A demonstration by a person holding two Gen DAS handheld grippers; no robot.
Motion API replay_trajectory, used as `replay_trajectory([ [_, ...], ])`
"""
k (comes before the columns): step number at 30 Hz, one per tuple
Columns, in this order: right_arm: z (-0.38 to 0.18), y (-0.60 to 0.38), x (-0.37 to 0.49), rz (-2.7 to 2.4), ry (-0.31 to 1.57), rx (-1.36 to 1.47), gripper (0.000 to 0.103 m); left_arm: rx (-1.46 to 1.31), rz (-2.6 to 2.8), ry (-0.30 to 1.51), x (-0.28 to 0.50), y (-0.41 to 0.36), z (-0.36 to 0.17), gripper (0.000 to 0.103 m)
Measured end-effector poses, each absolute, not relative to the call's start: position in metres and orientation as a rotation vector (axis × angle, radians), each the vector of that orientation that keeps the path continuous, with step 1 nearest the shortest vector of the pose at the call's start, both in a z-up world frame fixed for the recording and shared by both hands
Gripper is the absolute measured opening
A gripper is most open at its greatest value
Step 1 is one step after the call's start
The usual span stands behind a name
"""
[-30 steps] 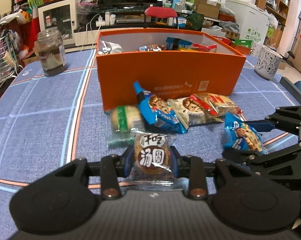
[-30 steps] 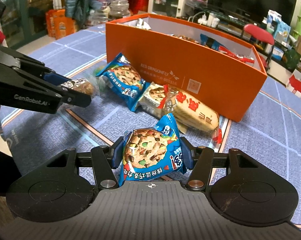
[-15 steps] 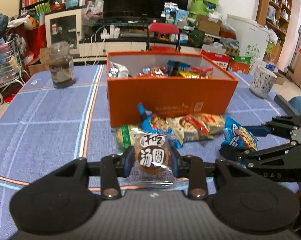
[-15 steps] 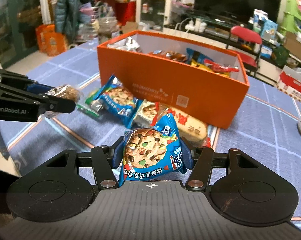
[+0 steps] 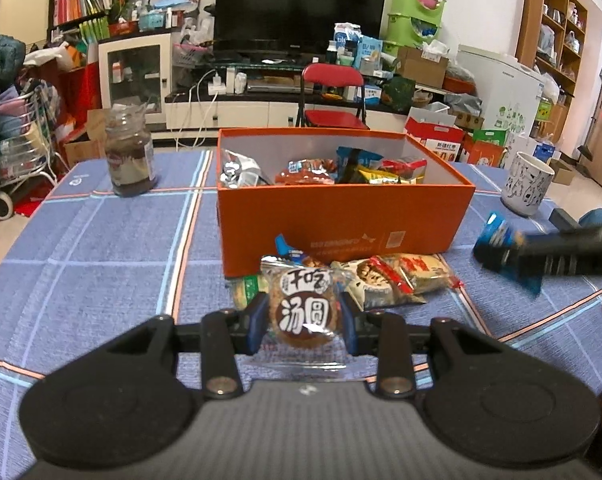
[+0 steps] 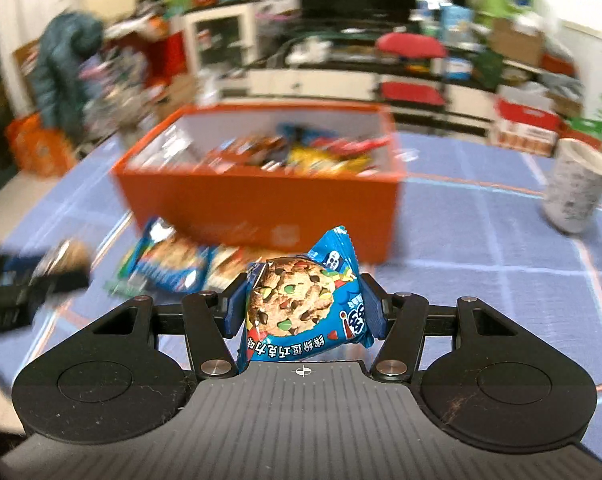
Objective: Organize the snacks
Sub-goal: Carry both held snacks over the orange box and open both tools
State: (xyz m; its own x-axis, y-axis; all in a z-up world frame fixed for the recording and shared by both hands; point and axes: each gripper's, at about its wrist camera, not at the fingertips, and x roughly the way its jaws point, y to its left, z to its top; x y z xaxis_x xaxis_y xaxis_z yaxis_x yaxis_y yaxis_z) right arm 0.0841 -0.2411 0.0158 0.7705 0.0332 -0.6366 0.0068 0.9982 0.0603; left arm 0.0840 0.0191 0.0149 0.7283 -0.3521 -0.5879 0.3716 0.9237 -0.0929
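Your left gripper [image 5: 303, 317] is tilting downward above the desk, pinching a round brown cake in clear crinkly wrap [image 5: 303, 308]; your right gripper [image 6: 303, 307] is doing likewise — clamping a glossy blue cookie packet [image 6: 301, 304] before the orange cardboard box [image 6: 261, 200].

left claw [image 5: 303, 317] clamped, right claw [image 6: 303, 310] clamped

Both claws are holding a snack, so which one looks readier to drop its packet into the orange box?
Probably the left claw. It faces the middle of the orange box head-on with its round cake packet. The right claw, gripping the blue cookie packet, sits off toward the box's right end.
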Motion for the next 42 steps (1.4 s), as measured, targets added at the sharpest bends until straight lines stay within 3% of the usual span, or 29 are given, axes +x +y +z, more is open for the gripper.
replay_trajectory([
  [7,0.051,-0.300,0.105,-0.136,0.680,0.131,0.044,0.026,-0.392,0.645,0.077,0.025,0.016,0.033],
  [19,0.092,-0.272,0.084,-0.009,0.585,0.091,0.044,-0.014,-0.408,0.566,0.091,0.023,0.062,0.033],
  [30,0.105,-0.265,0.156,0.037,0.567,0.089,0.045,0.018,-0.407,0.540,0.186,-0.025,0.098,0.033],
  [39,0.077,-0.258,0.243,0.033,0.640,0.070,0.045,0.057,-0.355,0.597,0.261,-0.057,0.069,0.033],
  [41,0.068,-0.258,0.258,0.041,0.665,0.069,0.048,0.070,-0.363,0.614,0.271,-0.064,0.058,0.037],
  [42,0.064,-0.258,0.265,0.047,0.684,0.072,0.050,0.077,-0.365,0.621,0.276,-0.066,0.054,0.046],
])
